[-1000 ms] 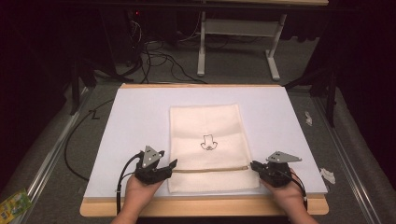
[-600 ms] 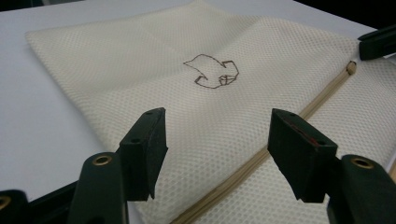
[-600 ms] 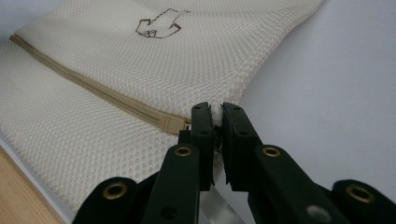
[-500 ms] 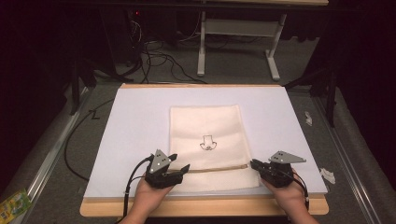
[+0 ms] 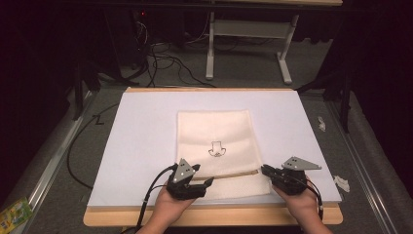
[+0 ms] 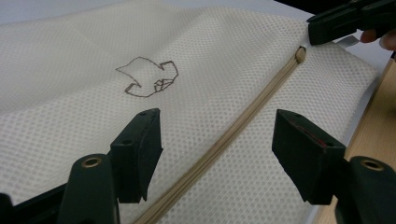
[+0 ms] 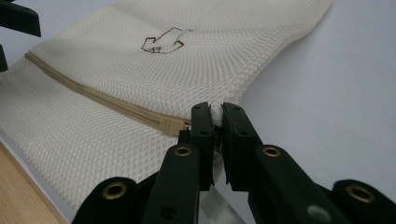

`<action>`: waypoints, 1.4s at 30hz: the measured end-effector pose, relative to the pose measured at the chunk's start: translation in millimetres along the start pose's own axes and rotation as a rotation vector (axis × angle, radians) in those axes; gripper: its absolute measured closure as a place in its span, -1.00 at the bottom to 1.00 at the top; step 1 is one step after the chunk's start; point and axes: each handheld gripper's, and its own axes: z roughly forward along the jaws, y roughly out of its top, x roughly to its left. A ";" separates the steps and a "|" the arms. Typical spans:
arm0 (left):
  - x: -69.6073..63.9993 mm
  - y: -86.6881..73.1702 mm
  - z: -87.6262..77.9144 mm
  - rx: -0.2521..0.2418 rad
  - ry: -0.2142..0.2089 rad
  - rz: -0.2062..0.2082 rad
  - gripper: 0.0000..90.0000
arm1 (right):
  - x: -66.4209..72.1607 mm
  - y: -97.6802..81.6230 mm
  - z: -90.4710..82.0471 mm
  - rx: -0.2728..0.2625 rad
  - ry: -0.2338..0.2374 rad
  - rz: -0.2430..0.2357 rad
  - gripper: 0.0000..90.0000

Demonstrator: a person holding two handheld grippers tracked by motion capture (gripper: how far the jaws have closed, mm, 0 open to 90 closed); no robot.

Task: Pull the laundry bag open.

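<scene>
A cream mesh laundry bag (image 5: 221,151) lies flat on the white mat (image 5: 141,141) of the desk, near its front edge, its beige zipper (image 6: 219,144) running across the bag from the person's left to right. The right gripper (image 7: 217,122) has its jaws pinched tight on the bag's right edge, just beside the zipper's end. The left gripper (image 6: 217,140) hovers over the left part of the bag, its jaws spread and straddling the zipper line with nothing pressed between them; they have just been opening. The zipper's long axis runs straight away from those jaws toward the right gripper (image 6: 348,21), so the left hand looks nearer to any work along it. The fabric is a soft, dimpled weave with a small outlined arrow mark (image 5: 216,148) printed near its middle
</scene>
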 end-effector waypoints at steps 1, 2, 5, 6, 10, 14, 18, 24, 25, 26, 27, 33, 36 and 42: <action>-1.4 0.9 1.8 0.000 -0.003 0.005 -0.26 | 0.0 0.0 0.0 0.000 0.000 0.000 0.89; -4.1 4.0 5.4 0.006 -0.009 0.018 -0.25 | -0.2 0.3 -0.1 -0.001 0.002 -0.001 0.89; -7.9 10.6 9.6 -0.002 -0.017 0.017 -0.21 | -0.9 0.8 -0.4 -0.001 0.005 -0.002 0.89; -9.9 12.2 11.4 -0.001 -0.019 0.024 -0.20 | -1.2 1.1 -0.3 -0.005 0.006 -0.006 0.89; -18.3 17.3 22.4 -0.006 -0.026 0.023 -0.17 | -0.9 2.7 -1.1 -0.012 0.010 -0.002 0.89; -27.9 22.6 33.3 -0.005 -0.048 0.031 -0.12 | -1.4 3.2 -1.5 -0.018 0.013 -0.001 0.89; -43.2 28.6 50.1 0.001 -0.105 0.035 0.06 | -1.4 4.3 -1.8 -0.026 0.016 0.004 0.89; -60.9 34.5 72.9 0.024 -0.134 0.065 0.23 | -1.3 5.7 -2.6 -0.025 0.034 -0.009 0.90; -60.9 34.5 72.9 0.024 -0.134 0.065 0.25 | -1.2 5.9 -2.9 -0.025 0.035 -0.015 0.90; -64.7 37.0 81.9 0.027 -0.143 0.055 0.27 | -0.9 6.4 -3.3 -0.028 0.038 -0.018 0.90; -65.6 37.6 84.4 0.026 -0.147 0.052 0.30 | -0.7 6.9 -3.9 -0.029 0.042 -0.019 0.90; -71.2 42.3 100.1 0.032 -0.150 0.028 0.38 | 1.6 9.0 -6.0 -0.045 0.052 -0.030 0.91; -72.4 45.4 103.9 0.027 -0.144 0.014 0.48 | 1.6 9.2 -5.8 -0.050 0.054 -0.029 0.91; -73.2 49.3 106.2 0.043 -0.115 0.011 0.84 | 1.9 9.8 -7.2 -0.068 0.058 -0.035 0.91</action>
